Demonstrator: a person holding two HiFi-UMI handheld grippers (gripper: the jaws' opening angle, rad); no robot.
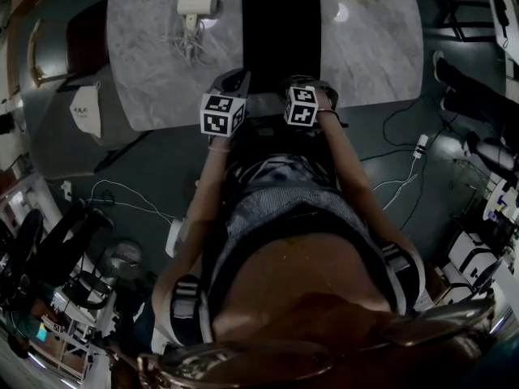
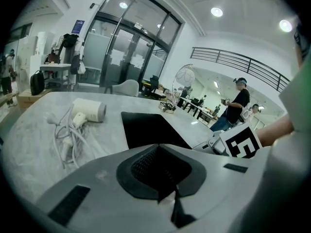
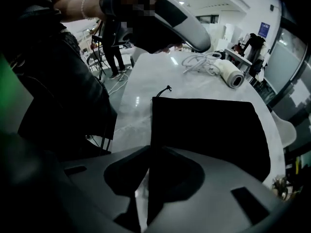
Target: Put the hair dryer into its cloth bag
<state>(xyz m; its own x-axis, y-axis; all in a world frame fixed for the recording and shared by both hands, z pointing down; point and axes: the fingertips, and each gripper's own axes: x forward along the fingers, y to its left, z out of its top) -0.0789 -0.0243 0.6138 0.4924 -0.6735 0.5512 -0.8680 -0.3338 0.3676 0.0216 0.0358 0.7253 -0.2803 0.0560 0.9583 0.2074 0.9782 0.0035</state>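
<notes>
The hair dryer is seen lying on the surface to the left of the cloth bag, apart from it, with its cord piled beside it. The left gripper is squeezed shut on nothing at the bag's near edge. The right gripper is opened only a little (just a thin gap) at that same edge. Both layers of cloth could be pinched together, so the bag might not be opened. The loose cord could get caught later.

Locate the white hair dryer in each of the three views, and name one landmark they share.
Head view: the hair dryer lies upper left.
Left gripper view: dryer left of centre.
Right gripper view: dryer upper right.
Shared landmark: the black cloth bag flat beside it.
</notes>
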